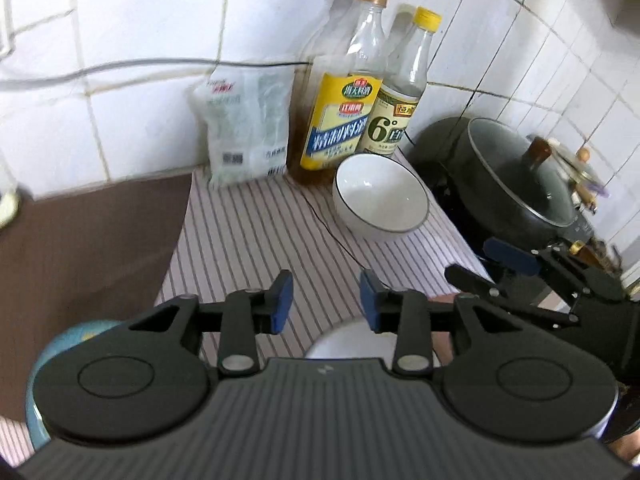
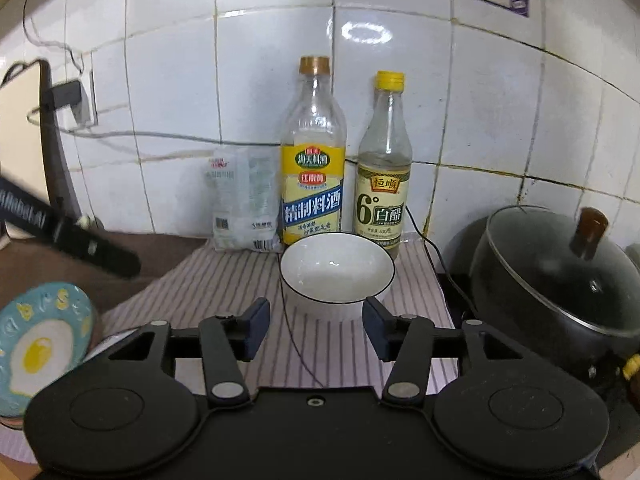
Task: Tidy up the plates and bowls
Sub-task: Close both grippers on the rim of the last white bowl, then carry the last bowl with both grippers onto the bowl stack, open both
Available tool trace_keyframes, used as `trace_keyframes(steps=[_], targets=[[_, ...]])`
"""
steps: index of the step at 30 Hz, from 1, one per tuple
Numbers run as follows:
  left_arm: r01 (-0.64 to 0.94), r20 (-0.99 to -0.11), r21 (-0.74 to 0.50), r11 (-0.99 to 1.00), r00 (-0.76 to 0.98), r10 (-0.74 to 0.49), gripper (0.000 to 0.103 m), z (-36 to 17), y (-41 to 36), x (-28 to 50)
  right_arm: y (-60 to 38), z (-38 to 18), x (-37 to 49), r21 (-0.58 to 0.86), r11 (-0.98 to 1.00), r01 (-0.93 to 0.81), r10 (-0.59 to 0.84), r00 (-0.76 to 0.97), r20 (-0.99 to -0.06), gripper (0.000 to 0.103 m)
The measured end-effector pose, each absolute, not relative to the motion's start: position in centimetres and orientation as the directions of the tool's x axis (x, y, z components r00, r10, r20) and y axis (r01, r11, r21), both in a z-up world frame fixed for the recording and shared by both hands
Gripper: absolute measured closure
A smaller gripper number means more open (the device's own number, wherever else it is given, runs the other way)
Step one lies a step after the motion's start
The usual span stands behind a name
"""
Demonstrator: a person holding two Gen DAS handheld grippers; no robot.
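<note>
A white bowl with a dark rim (image 1: 380, 196) (image 2: 337, 272) stands on the striped cloth in front of two bottles. My left gripper (image 1: 326, 304) is open and empty, well short of the bowl, above the cloth. Under it a second white dish (image 1: 348, 344) shows partly, and a blue plate (image 1: 72, 336) peeks out at the lower left. My right gripper (image 2: 315, 328) is open and empty, just in front of the bowl. The blue plate with a fried-egg print (image 2: 40, 344) lies at the left. The right gripper also shows in the left wrist view (image 1: 496, 264).
A cooking wine bottle (image 2: 314, 168), a vinegar bottle (image 2: 384, 168) and a white bag (image 2: 244, 200) stand against the tiled wall. A black lidded pot (image 2: 560, 276) sits at the right. A brown surface (image 1: 80, 240) lies left of the cloth. A thin cable (image 2: 288, 320) crosses the cloth.
</note>
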State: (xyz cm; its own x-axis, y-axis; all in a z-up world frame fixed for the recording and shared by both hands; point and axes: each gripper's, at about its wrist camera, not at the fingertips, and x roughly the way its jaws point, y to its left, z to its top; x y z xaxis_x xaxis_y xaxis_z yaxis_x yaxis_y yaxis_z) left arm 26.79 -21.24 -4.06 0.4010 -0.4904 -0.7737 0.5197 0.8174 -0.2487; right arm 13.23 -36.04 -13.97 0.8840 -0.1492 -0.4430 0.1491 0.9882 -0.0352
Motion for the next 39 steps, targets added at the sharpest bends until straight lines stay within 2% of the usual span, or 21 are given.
trace_keyframes(steps=[3,8,11,16,22,25,28,31,33,36,39], targets=[[0.524,-0.775,-0.237,0.818,0.406,-0.484,0.061,-4.4,-22.0,28.2,-36.8,-14.0,13.8,-0.015,0.992,0.124,-0.117,0.886,-0.45,0.046],[0.561,-0.773,-0.213,0.8,0.404,-0.489,0.059,-5.4,-23.7,30.6,-37.9,-15.8,15.6,-0.024,0.988,0.15,-0.142,0.859,-0.492,0.043],[0.576,-0.76,-0.25,0.778,0.381,-0.527,0.053,-6.5,-24.8,32.0,-38.3,-17.2,17.1,-0.004,0.987,0.161,-0.141,0.847,-0.512,0.04],[0.578,-0.753,-0.269,0.77,0.372,-0.542,0.052,-8.5,-26.9,34.1,-38.5,-19.2,19.6,0.022,0.988,0.154,-0.12,0.842,-0.526,0.029],[0.576,-0.778,-0.306,0.758,0.308,-0.548,0.051,-11.5,-29.2,36.7,-39.6,-21.3,22.5,0.057,0.984,0.169,-0.109,0.824,-0.555,0.027],[0.561,-0.791,-0.332,0.758,0.272,-0.548,0.051,-12.6,-29.9,37.8,-40.1,-21.8,23.0,0.103,0.981,0.166,-0.086,0.842,-0.533,0.014],[0.57,-0.796,-0.319,0.757,0.272,-0.541,0.051,-13.3,-30.6,38.5,-40.1,-22.0,23.5,0.104,0.982,0.154,-0.08,0.856,-0.51,0.012],[0.563,-0.799,-0.324,0.76,0.266,-0.539,0.054,-14.1,-31.1,39.2,-40.0,-22.2,24.0,0.088,0.983,0.16,-0.095,0.861,-0.5,0.012],[0.573,-0.806,-0.344,0.744,0.226,-0.547,0.075,-14.8,-31.5,39.5,-40.0,-22.3,24.1,0.087,0.983,0.16,-0.099,0.871,-0.48,0.012],[0.596,-0.798,-0.335,0.73,0.233,-0.556,0.084,-14.8,-31.8,38.9,-39.9,-22.4,24.2,0.076,0.984,0.164,-0.109,0.876,-0.47,0.012],[0.601,-0.802,-0.317,0.734,0.242,-0.545,0.085,-14.8,-32.2,38.6,-40.0,-22.3,24.4,0.074,0.985,0.159,-0.107,0.878,-0.467,0.012]])
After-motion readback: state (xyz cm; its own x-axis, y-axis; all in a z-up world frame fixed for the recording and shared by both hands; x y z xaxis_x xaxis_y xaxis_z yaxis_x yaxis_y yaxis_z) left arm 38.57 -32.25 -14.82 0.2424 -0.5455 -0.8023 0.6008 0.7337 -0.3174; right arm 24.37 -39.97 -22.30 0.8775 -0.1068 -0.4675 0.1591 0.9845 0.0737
